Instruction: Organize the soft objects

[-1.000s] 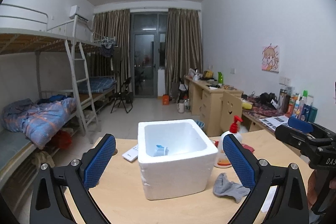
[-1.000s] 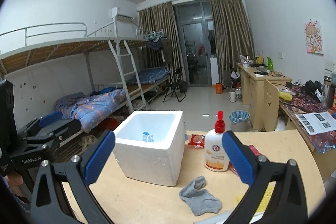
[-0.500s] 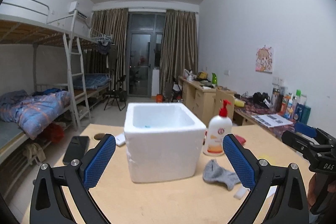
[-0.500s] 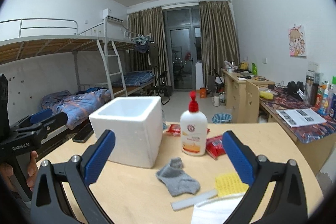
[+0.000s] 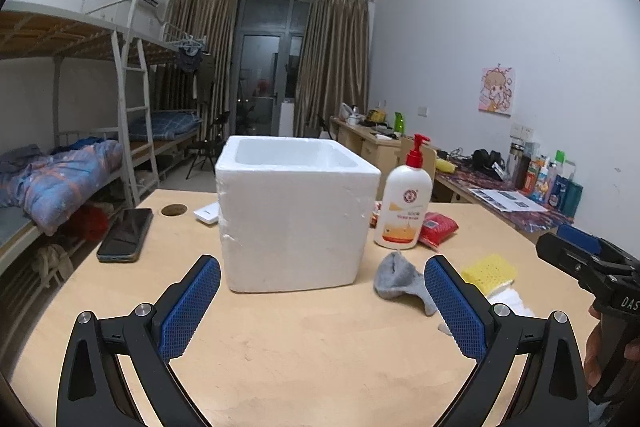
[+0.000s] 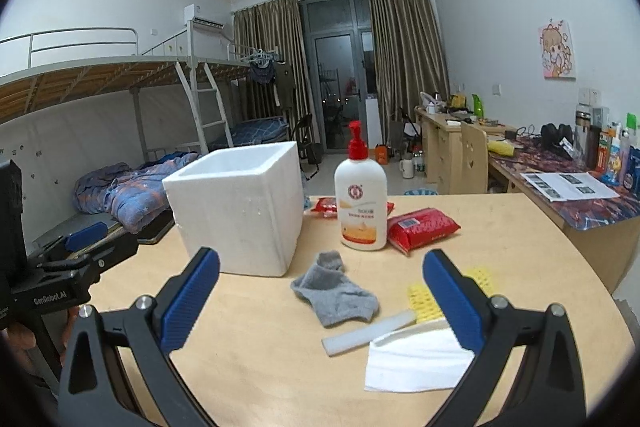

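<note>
The white foam box (image 6: 240, 211) stands on the round wooden table (image 6: 260, 367). Just right of it lies a crumpled grey sock (image 6: 334, 293) (the lotion pump bottle (image 6: 362, 199) stands behind that). Both the left gripper (image 5: 320, 311) and right gripper (image 6: 320, 307) hover spread wide, holding nothing.
</note>
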